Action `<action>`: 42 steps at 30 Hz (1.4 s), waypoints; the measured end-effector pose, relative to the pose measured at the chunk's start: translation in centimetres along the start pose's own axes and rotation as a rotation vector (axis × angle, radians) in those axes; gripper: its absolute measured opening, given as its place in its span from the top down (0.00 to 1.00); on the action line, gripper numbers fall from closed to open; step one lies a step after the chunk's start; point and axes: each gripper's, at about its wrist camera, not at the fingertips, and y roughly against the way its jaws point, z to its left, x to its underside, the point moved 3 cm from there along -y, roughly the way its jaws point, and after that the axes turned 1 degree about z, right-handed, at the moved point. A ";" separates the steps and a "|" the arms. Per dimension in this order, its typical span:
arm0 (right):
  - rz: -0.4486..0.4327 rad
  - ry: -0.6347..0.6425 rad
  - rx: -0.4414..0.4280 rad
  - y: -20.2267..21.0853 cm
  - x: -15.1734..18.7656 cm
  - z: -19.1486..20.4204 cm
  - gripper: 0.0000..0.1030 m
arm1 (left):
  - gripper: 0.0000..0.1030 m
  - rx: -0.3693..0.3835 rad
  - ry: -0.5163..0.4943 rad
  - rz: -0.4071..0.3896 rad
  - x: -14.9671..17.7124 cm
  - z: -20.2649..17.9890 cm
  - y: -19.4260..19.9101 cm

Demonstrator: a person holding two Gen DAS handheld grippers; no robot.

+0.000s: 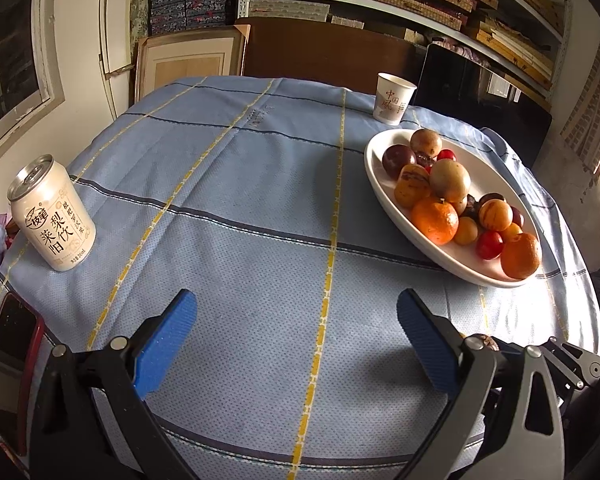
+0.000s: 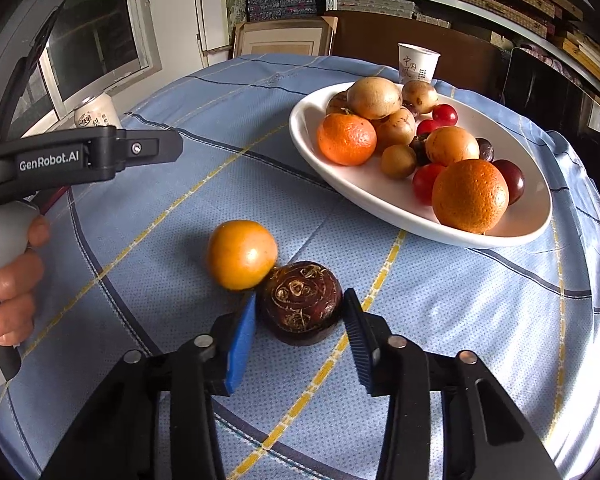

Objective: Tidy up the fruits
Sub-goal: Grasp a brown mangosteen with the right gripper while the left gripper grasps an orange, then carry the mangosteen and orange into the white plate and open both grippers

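Note:
A dark brown water chestnut [image 2: 298, 310] rests on the blue checked cloth, touching a round yellow-orange fruit [image 2: 241, 254] on its far left. My right gripper [image 2: 300, 296] is shut on the chestnut, a blue pad against each side. A white oval plate [image 2: 300, 132] to the far right holds several fruits: oranges, brown round ones, red cherry tomatoes and dark purple ones. In the left wrist view my left gripper [image 1: 296, 300] hangs open over bare cloth, with the plate [image 1: 370, 168] off to its right.
A drink can [image 1: 52, 216] stands at the left edge and a paper cup [image 1: 392, 98] behind the plate. A red-cased phone [image 1: 14, 340] lies at the near left. A hand [image 2: 12, 284] holds the left tool. Shelves and frames stand behind the table.

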 end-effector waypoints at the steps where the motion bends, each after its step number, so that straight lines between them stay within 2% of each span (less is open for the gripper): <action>1: 0.000 0.000 -0.001 0.0 0.0 0.0 0.59 | 0.04 0.000 0.000 0.001 0.0 0.0 0.0; 7: 0.000 -0.005 -0.008 0.2 -0.1 -0.2 0.60 | 0.04 0.000 -0.006 0.005 0.2 -0.2 -0.2; 11: -0.029 -0.028 0.009 1.4 -0.2 -1.1 0.60 | 0.05 0.062 -0.030 0.026 0.4 -1.0 -0.4; 14: -0.058 -0.107 0.003 2.5 -0.2 -3.2 0.60 | 0.05 0.094 -0.122 0.026 1.0 -2.8 -0.3; 17: -0.072 -0.191 -0.003 3.2 -0.2 -5.3 0.60 | 0.05 0.092 -0.233 -0.007 2.0 -5.1 0.3; 18: -0.077 -0.209 -0.007 3.4 -0.2 -5.9 0.60 | 0.06 0.101 -0.261 -0.013 2.3 -5.7 0.5; 22: -0.099 -0.257 -0.001 4.0 -0.2 -7.2 0.60 | 0.27 0.162 -0.350 0.010 3.5 -8.0 0.5; 26: -0.103 -0.277 -0.002 4.1 -0.2 -7.5 0.60 | 0.31 0.200 -0.411 0.017 4.4 -9.8 0.5; 34: -0.102 -0.279 -0.005 4.0 -0.2 -7.4 0.60 | 0.39 0.260 -0.412 0.063 5.0 -11.7 -0.3; 39: -0.107 -0.291 -0.003 4.2 0.0 -7.6 0.60 | 0.50 0.288 -0.379 0.093 4.5 -12.7 -1.3; 42: -0.109 -0.303 -0.006 4.4 0.0 -7.8 0.60 | 0.50 0.292 -0.370 0.118 4.5 -13.0 -2.0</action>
